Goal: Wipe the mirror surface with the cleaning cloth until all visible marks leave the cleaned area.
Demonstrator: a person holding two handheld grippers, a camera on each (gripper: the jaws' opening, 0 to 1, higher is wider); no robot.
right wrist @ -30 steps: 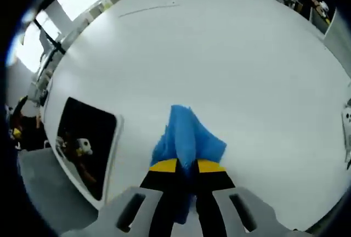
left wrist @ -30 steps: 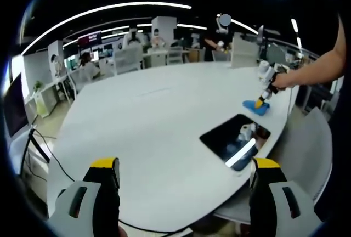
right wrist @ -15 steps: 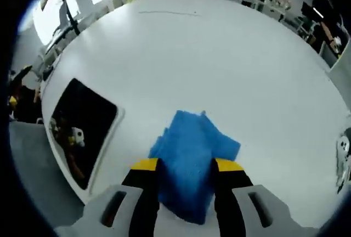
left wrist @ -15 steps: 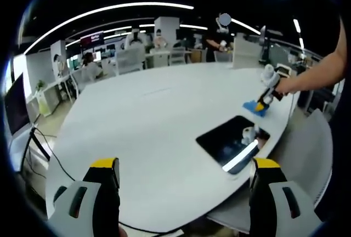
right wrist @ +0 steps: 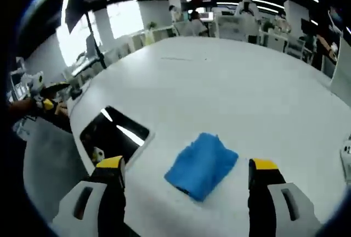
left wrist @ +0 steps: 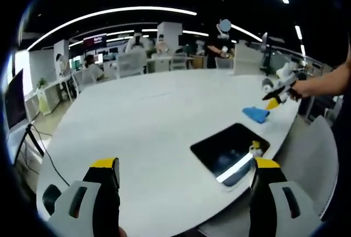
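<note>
A folded blue cleaning cloth [right wrist: 202,164] lies on the white table [right wrist: 230,83], between and ahead of my right gripper's [right wrist: 186,172] open jaws, untouched. The dark rectangular mirror [right wrist: 114,134] lies flat to the cloth's left near the table edge. In the left gripper view the mirror [left wrist: 229,148] sits ahead to the right, with the cloth [left wrist: 255,114] beyond it. The right gripper [left wrist: 274,101], held by a person's hand, hovers just above and right of the cloth. My left gripper [left wrist: 185,170] stands open, well short of the mirror, holding nothing.
A grey chair [left wrist: 312,160] stands at the table's right edge in the left gripper view. Desks, chairs and seated people [left wrist: 131,56] fill the office behind the table. A cable [left wrist: 44,149] hangs off the table's left side.
My right gripper opened, let go of the blue cloth and pulled back above the table. The cloth now lies loose. The left gripper stayed open, its view shifting slightly.
</note>
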